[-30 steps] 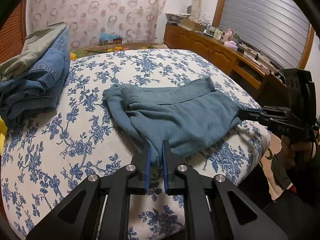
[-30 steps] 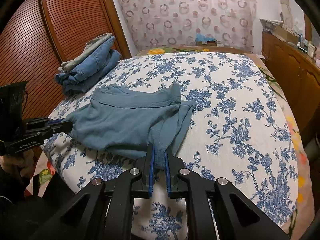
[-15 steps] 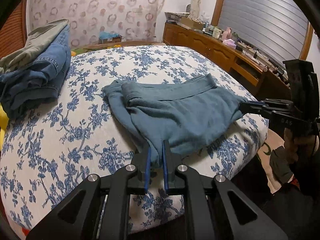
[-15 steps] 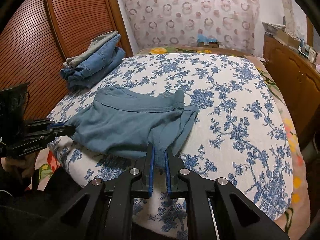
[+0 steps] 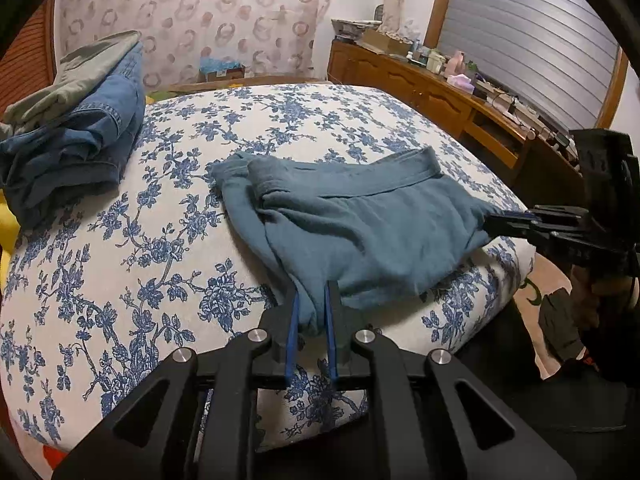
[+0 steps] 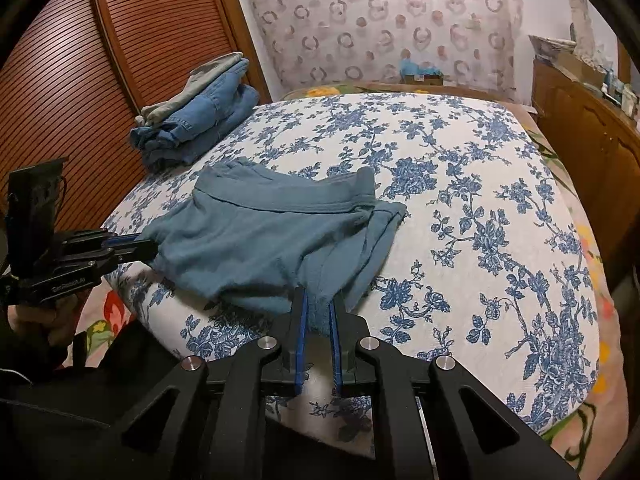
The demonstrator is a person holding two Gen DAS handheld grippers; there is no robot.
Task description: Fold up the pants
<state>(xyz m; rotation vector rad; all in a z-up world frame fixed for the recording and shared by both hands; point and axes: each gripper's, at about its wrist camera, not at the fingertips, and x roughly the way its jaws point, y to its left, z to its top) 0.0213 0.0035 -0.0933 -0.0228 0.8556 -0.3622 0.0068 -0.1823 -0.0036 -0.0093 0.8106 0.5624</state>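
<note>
both tools [image 5: 311, 304] [image 6: 319, 304], one pants [image 5: 360, 232] nearer edge

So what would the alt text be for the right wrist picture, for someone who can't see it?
A black right gripper pinches the near edge of teal pants on a blue-flowered bed, while the left gripper grips their other end. Folded jeans are stacked at the far left corner, beside a slatted wooden door.

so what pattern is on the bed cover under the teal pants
Blue flowers and leafy vines on white, on the bed cover; clearest in the right wrist view.
</note>
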